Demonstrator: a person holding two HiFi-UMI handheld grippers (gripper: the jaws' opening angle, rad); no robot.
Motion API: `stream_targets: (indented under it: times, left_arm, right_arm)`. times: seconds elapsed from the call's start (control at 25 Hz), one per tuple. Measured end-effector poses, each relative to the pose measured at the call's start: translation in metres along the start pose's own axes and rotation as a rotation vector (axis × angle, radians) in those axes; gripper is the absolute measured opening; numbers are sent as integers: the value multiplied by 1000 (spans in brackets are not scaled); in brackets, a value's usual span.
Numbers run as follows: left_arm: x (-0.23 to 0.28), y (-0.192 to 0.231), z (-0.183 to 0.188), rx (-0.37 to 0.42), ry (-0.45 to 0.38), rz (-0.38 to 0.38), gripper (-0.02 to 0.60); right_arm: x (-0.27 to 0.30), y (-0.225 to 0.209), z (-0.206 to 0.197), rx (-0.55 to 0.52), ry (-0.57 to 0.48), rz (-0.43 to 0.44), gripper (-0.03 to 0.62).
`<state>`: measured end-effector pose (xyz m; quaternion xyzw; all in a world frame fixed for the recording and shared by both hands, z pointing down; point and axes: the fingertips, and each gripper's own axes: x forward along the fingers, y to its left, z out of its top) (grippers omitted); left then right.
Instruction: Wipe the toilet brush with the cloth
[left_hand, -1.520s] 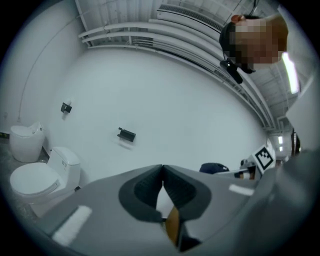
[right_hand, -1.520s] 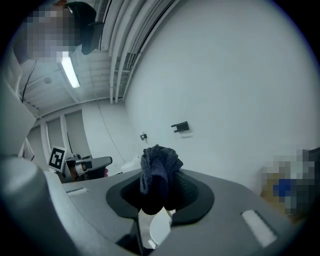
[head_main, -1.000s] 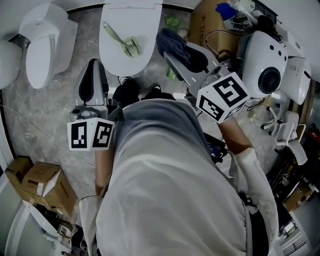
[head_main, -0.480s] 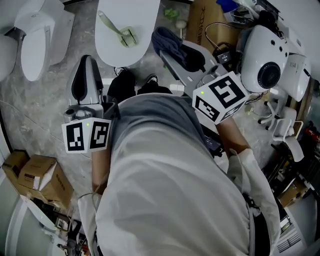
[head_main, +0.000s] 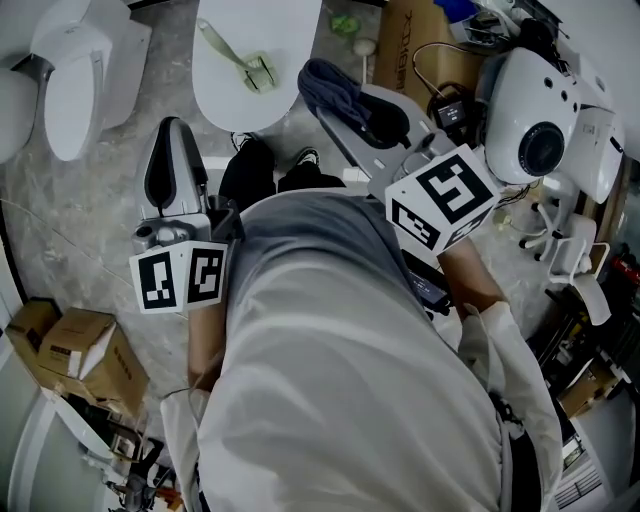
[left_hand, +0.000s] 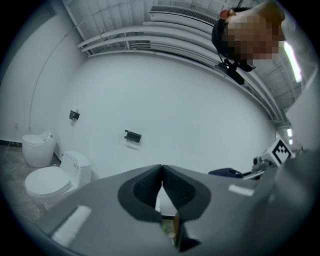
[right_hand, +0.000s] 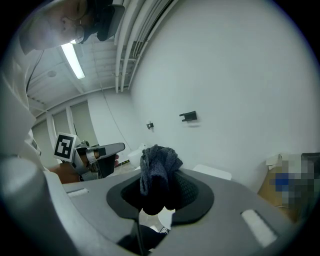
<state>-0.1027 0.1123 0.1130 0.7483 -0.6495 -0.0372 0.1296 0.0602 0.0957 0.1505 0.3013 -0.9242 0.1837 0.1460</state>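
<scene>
Nearest to my head camera is the person's pale shirt, which fills the lower middle of the view with a forearm reaching out on each side. Just past it on the left, the left gripper points forward above the marbled floor. Its own view shows the two dark pads pressed together at the tips with nothing caught between them, so I read it as clenched and empty. On the right, the right gripper angles forward and to the left. Its jaws are clamped on the dark blue cloth, which bunches up above the pads. Beyond both tools, the toilet brush lies at a slant on the closed white toilet lid, apart from the cloth and from either gripper. A second white toilet stands further left, cardboard boxes sit at the lower left, and a white machine is on the right.
</scene>
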Motion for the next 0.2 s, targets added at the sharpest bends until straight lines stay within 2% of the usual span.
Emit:
stream_targets:
  times: [0.2]
  left_arm:
    - [-2, 1, -2, -2, 12, -1, 0]
  right_arm:
    - [-3, 7, -3, -16, 4, -23, 89]
